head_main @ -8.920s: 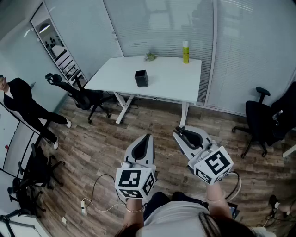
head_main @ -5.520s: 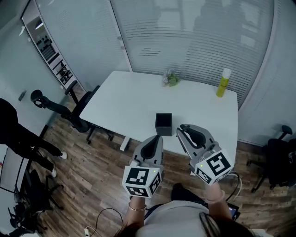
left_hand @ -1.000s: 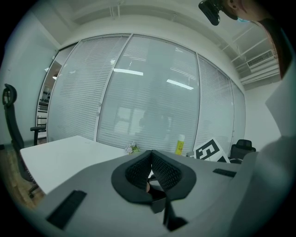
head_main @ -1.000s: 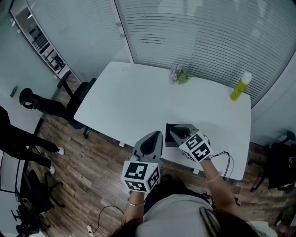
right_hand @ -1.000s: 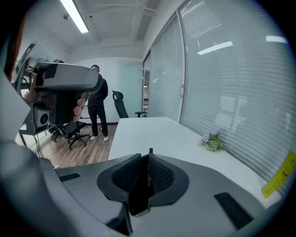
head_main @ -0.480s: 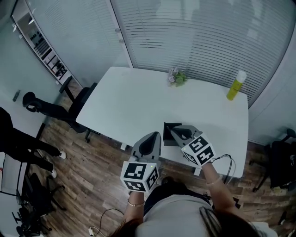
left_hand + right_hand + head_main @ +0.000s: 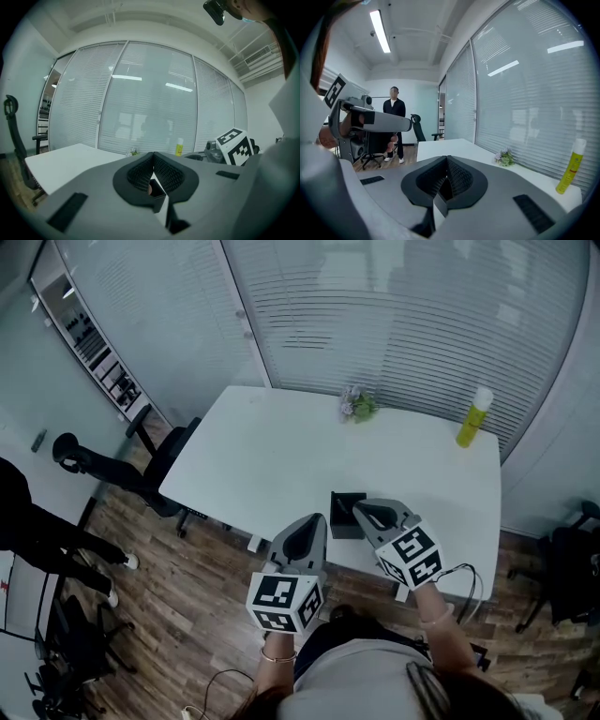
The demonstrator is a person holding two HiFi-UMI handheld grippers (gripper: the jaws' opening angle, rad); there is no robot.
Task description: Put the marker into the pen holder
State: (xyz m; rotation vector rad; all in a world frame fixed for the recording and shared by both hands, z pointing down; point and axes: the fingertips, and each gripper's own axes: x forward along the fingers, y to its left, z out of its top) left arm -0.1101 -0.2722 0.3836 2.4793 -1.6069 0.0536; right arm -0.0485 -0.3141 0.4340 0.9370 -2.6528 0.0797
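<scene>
Two tools in view, both with jaws together. Left tool [image 7: 317,521]: pads meet at the tips in its own view, nothing clamped. Its tips reach just past the worktop's near edge, beside the pen holder on the holder's left. Right tool [image 7: 359,510]: tips likewise closed, no item identifiable betw. the pads. Its tips sit over the near-right part of the pen holder [image 7: 339,523]; contact can't be determined.

Pen holder: black, square-section, open-topped box, upright on the worktop [image 7: 272,451], close to the near edge, right of ctr. Marker: not made out in any view; the holder's interior reads dark only.

Edges/room: worktop is a white, smooth, matte rectangle. Broad bare surface lies betw. the holder and the far edge, and out to the left end. Yellow bottle [image 7: 473,418], cylindrical w/ pale cap, stands upright near the far-right corner. Small potted plant [image 7: 357,406] sits at the far edge, approx mid-length. Both are well apart from the holder. Slatted blinds [image 7: 403,324] run close behind the far edge. Black office chair [image 7: 141,451] stands at the worktop's left end on the wood-plank floor [image 7: 187,587]. Person in dark clothing [image 7: 28,521] at frame left, well apart from the worktop.
</scene>
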